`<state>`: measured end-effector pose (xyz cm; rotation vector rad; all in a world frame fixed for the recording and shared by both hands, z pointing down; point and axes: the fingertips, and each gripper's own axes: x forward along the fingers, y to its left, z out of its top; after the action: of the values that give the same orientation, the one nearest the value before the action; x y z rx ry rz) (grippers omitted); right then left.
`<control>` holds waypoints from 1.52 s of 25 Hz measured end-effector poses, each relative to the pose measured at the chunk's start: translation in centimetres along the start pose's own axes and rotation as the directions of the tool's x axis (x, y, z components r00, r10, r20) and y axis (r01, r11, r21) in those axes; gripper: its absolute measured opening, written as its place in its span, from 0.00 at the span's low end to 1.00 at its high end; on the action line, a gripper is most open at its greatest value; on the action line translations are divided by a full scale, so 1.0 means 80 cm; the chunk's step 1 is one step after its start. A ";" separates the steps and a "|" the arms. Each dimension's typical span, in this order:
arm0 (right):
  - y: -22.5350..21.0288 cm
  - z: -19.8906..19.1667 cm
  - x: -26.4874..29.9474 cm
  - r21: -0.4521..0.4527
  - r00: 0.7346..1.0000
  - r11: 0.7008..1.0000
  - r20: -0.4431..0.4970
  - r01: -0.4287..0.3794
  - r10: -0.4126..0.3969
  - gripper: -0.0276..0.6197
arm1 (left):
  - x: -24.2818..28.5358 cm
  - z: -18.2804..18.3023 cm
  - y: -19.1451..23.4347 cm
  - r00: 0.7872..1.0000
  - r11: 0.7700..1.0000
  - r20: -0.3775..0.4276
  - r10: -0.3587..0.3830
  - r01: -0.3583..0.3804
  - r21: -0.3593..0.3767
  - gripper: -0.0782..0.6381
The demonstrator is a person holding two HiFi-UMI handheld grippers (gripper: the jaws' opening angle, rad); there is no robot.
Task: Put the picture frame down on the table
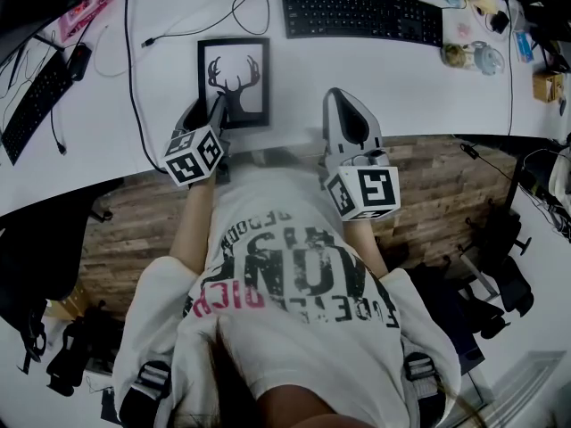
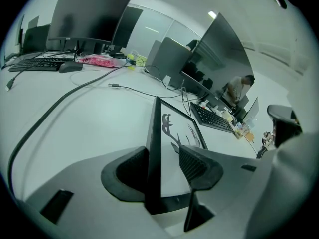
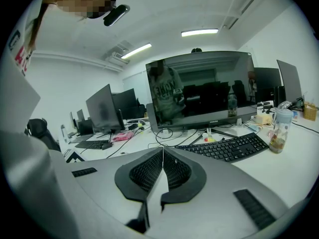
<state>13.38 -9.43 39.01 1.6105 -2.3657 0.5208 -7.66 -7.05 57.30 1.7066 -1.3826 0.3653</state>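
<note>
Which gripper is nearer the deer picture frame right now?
Left. The left gripper straddles the near edge of the picture frame, jaws open; the right gripper, shut, hangs apart to its right.

From overhead, the head camera stares steeply down, keyboard (image 1: 361,13) at the far edge. The left gripper (image 2: 162,153) camera sits low, left of the keyboard; the right gripper (image 3: 163,153) camera faces it closely. All share it.

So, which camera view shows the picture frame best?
The head view: the whole picture frame lies flat on the table, antler print facing up. The left gripper view shows only its near edge and part of the print, foreshortened, between the open jaws of the left gripper. The right gripper view does not show it.
</note>
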 end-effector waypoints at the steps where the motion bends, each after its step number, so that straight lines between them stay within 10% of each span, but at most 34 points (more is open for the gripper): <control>1: 0.000 0.000 0.000 0.000 1.000 1.000 0.000 -0.001 0.001 0.05 | 0.000 0.000 0.000 1.000 1.000 0.001 0.003 -0.003 0.003 0.39; 22: -0.008 0.003 0.010 -0.003 0.999 0.999 -0.009 -0.034 0.034 0.05 | 0.006 -0.006 -0.003 0.993 0.969 -0.015 0.119 -0.113 0.219 0.40; 38: -0.017 0.004 0.013 0.005 0.999 0.999 -0.012 -0.039 0.039 0.05 | 0.005 -0.008 -0.003 0.993 0.970 -0.011 0.121 -0.116 0.213 0.40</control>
<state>14.25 -10.88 39.35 1.5619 -2.3934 0.5427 -7.14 -6.85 57.81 1.7876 -1.4750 0.6179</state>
